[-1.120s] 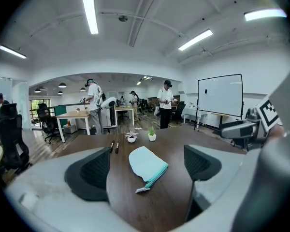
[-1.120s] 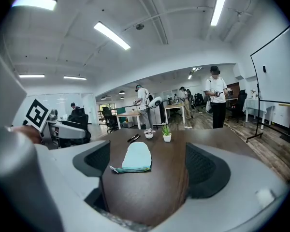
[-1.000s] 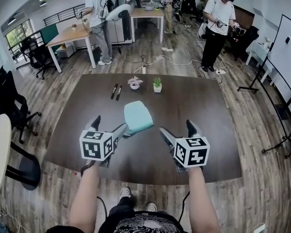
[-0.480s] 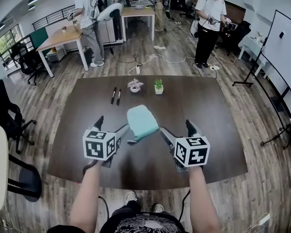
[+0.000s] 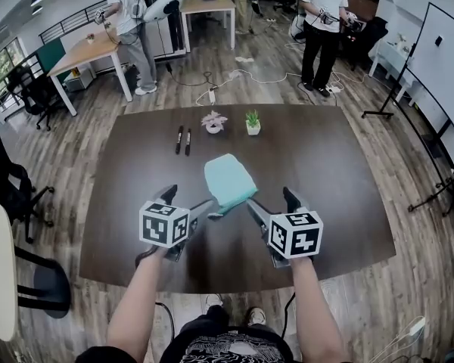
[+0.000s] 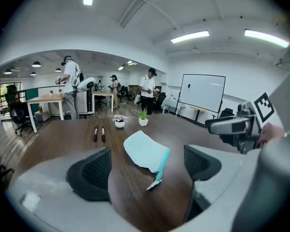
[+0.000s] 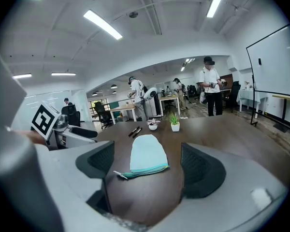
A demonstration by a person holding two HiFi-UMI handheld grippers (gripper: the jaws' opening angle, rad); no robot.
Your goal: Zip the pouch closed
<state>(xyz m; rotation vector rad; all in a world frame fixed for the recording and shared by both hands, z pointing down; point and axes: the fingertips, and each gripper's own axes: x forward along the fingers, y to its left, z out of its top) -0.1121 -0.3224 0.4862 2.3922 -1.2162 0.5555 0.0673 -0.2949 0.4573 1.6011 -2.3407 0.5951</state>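
I was on the approach and had not yet touched anything. The pouch (image 5: 228,180) lay flat near the middle of the table (image 5: 340,165), with its teal zip (image 7: 140,172) along the side facing the table's near edge. The pull tab (image 6: 153,183) stuck out at the zip's left end. I could not tell how far the zip was already run.

Both grippers hung over the near half of the table, just short of the pouch. The left gripper (image 5: 191,197) had its jaws wide apart with nothing in them, and the pull tab lay ahead in the gap. The right gripper (image 5: 271,199) also held nothing. Its jaws were closing, but its pads were well clear of the fabric. The pens (image 5: 183,140) and the two plants (image 5: 253,122) stood towards the table's far edge, out of the way.

As I judged it, the next move called for one gripper to pin the pouch by the zip's end while the other pinched the small tab. The tab was thin and lay flat on the table, so I expected to need a low, careful closing.
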